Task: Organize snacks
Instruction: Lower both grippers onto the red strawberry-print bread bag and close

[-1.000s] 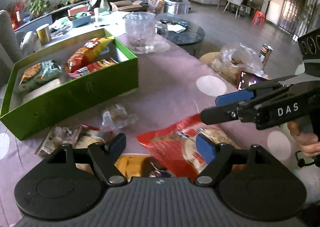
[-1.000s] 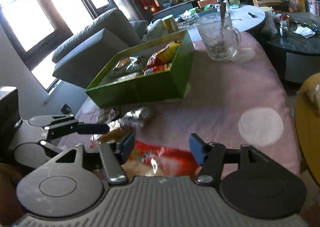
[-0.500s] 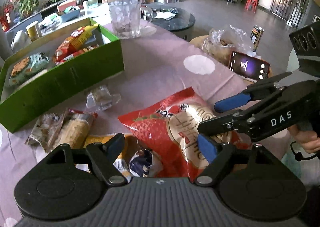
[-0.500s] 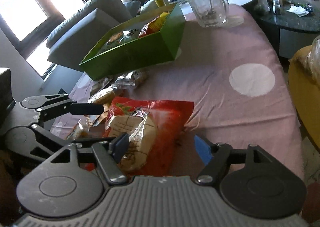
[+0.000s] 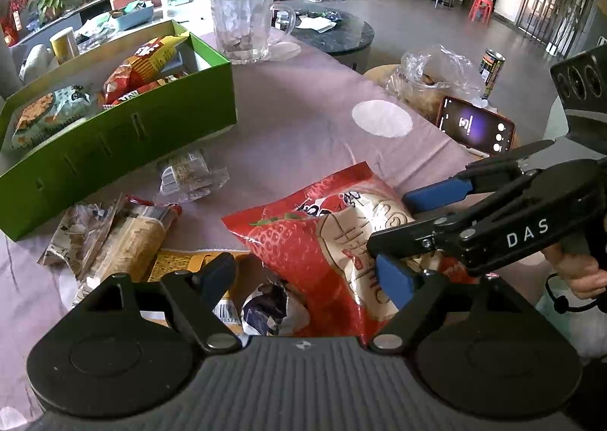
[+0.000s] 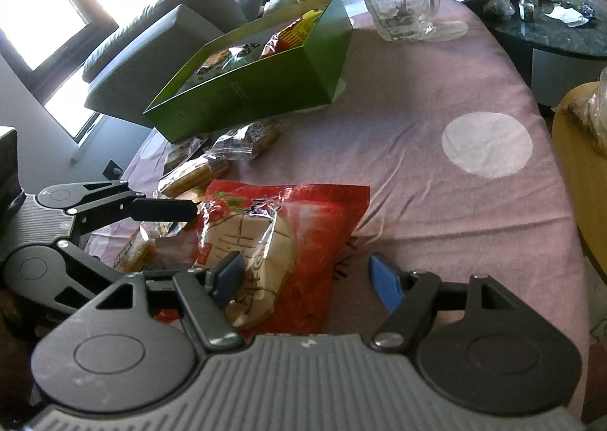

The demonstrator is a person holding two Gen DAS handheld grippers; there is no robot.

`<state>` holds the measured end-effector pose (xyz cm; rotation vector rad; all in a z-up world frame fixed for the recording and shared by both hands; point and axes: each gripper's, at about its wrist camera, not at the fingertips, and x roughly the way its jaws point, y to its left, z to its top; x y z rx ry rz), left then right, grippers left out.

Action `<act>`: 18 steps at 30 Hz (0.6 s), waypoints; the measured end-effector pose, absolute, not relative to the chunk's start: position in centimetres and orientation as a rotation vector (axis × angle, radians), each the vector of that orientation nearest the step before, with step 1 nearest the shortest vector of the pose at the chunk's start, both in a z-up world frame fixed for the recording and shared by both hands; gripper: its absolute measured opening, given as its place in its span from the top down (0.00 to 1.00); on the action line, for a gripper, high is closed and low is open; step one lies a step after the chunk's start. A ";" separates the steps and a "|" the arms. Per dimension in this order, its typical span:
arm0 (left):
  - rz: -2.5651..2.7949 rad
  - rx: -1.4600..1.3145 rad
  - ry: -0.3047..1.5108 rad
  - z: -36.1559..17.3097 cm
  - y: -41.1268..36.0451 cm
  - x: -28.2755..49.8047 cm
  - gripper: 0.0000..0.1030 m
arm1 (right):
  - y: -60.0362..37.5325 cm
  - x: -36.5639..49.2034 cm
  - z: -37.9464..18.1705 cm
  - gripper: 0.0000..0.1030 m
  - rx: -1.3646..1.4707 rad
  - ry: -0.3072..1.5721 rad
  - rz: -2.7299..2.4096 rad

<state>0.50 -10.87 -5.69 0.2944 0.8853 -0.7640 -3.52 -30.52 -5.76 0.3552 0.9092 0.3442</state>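
Note:
A red strawberry-print snack bag (image 5: 322, 233) (image 6: 303, 211) lies on the pink tablecloth close in front of me. My left gripper (image 5: 305, 279) is open and straddles its near end; one finger hangs over a yellow packet (image 5: 182, 264). My right gripper (image 6: 306, 279) is open too, with the bag's end between its blue pads (image 6: 385, 283), which do not press on it. Each gripper shows in the other's view: the right gripper (image 5: 413, 218) at the bag's right side, the left gripper (image 6: 167, 241) at its left. The green box (image 5: 114, 150) (image 6: 265, 89) holds several snack bags.
Loose packets lie before the box: a clear wrapper (image 5: 186, 176), biscuit packs (image 5: 121, 237) and a dark packet (image 5: 273, 305). A glass mug (image 5: 242, 29) stands behind it. A phone (image 5: 474, 127), a plastic bag (image 5: 428, 78) and a can (image 5: 492, 68) sit right; a sofa (image 6: 151, 40) is left.
Both grippers have dipped toward the red bag, which now fills the space between their fingers instead of showing only an edge. The right gripper's jaws stand a little wider.

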 end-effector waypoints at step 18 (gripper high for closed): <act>-0.811 0.219 0.935 -6.1 -11.1 1.4 0.31 | -30.7 -2.9 -5.9 0.39 0.399 0.911 0.357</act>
